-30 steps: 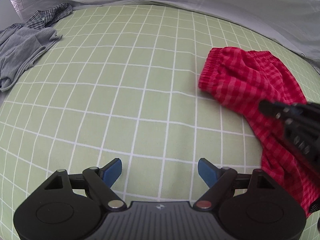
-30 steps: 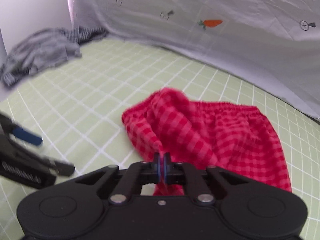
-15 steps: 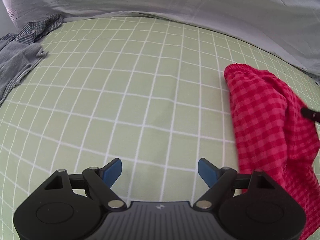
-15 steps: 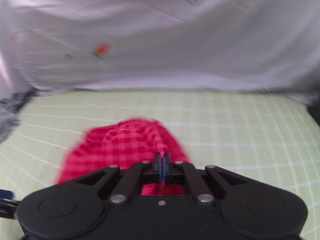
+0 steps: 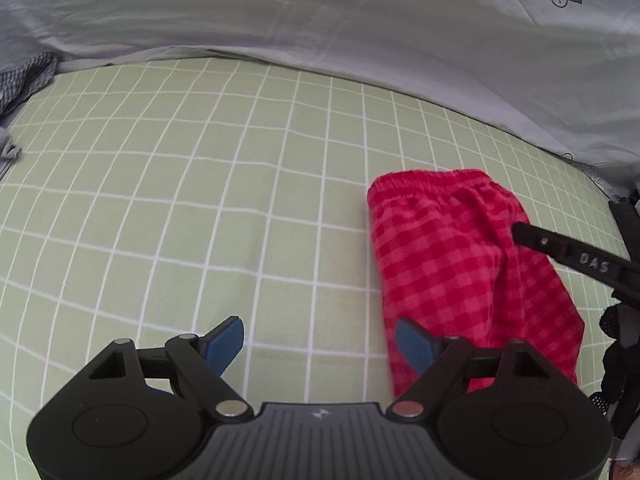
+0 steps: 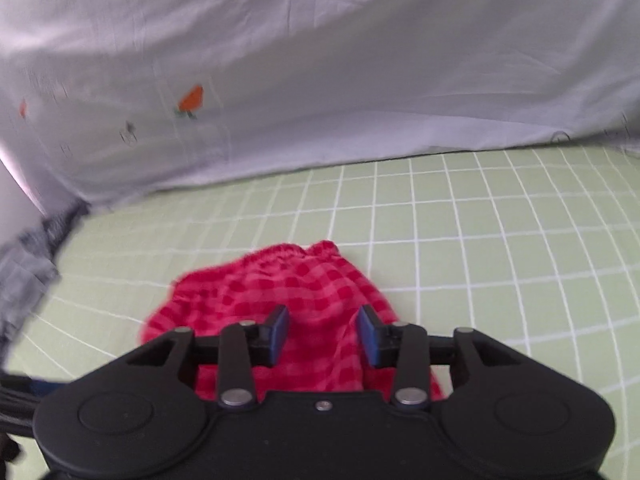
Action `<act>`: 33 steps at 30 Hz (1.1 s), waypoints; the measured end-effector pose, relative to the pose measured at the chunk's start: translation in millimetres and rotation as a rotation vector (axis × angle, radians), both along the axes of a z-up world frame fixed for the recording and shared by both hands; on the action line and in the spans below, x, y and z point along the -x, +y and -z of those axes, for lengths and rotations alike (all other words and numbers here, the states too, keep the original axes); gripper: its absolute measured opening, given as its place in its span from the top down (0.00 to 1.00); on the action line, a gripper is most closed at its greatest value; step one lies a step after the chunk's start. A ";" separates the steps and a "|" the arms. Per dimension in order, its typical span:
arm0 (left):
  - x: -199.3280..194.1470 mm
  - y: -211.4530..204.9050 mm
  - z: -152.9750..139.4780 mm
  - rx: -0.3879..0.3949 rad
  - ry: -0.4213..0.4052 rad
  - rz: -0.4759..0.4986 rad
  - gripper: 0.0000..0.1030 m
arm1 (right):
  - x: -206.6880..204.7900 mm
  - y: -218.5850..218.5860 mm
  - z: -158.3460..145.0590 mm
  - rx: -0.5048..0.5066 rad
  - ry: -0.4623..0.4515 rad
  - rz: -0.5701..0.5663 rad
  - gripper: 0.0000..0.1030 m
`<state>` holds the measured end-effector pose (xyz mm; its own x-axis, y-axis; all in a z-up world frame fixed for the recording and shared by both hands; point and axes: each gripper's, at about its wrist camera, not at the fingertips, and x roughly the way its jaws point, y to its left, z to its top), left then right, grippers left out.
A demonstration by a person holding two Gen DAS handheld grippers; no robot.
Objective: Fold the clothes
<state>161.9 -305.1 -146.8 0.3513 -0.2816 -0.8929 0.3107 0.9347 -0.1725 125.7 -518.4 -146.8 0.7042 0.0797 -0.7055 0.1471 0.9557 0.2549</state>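
**Red checked shorts released on the green bed sheet**

Red checked shorts (image 5: pixel 460 264) lie folded lengthwise on the green grid-patterned bed sheet (image 5: pixel 200 200), toward its right side, elastic waistband pointing to the far edge. A pale grey cover with carrot prints (image 5: pixel 360 40) lies along that far edge. Grey clothes (image 5: pixel 24 76) sit at the far left corner. Left hand-held gripper (image 5: pixel 320 340): jaws wide, empty, just beside the shorts. Right hand-held gripper (image 6: pixel 323 330): jaws have just been opening, partly apart over the shorts, pads clear of the fabric.
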 end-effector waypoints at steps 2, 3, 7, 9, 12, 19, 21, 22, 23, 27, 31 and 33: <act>-3.9 -2.8 1.4 -0.005 -0.005 0.003 0.19 | -7.3 1.7 3.6 0.032 0.019 -0.014 0.62; -5.3 -3.4 2.5 -0.006 -0.004 0.003 0.19 | -11.0 2.5 5.4 0.047 0.028 -0.021 0.68; -7.3 -3.9 5.8 -0.015 -0.003 0.003 0.19 | -17.1 1.8 1.6 0.068 0.020 -0.066 0.98; -6.4 -3.2 6.9 -0.023 -0.005 0.003 0.19 | -17.6 -0.7 -8.1 0.066 -0.023 -0.067 0.99; -4.5 -0.4 8.3 -0.028 -0.005 -0.003 0.19 | -19.4 -7.8 -26.2 0.072 -0.104 -0.030 0.99; 8.4 8.1 6.9 -0.037 0.008 -0.015 0.19 | -20.3 -30.1 -8.1 0.127 0.004 0.071 0.70; 17.4 11.5 3.9 -0.033 0.009 -0.004 0.19 | 5.3 -38.0 -7.1 0.072 -0.002 0.133 0.50; 22.4 13.1 2.6 -0.029 0.012 0.001 0.19 | 20.3 -40.7 -5.5 0.041 0.003 0.155 0.51; 28.3 14.5 1.9 -0.021 0.018 0.007 0.19 | 35.9 -43.2 -3.6 0.011 0.015 0.172 0.51; 55.9 14.9 0.2 0.014 0.055 0.040 0.19 | 97.5 -35.9 4.8 -0.041 0.072 0.195 0.51; 88.7 11.1 0.0 0.022 0.080 0.094 0.19 | 156.2 -22.3 9.9 -0.005 0.122 0.217 0.49; 106.3 9.9 2.2 0.008 0.090 0.119 0.19 | 179.0 -19.5 13.8 0.009 0.137 0.235 0.46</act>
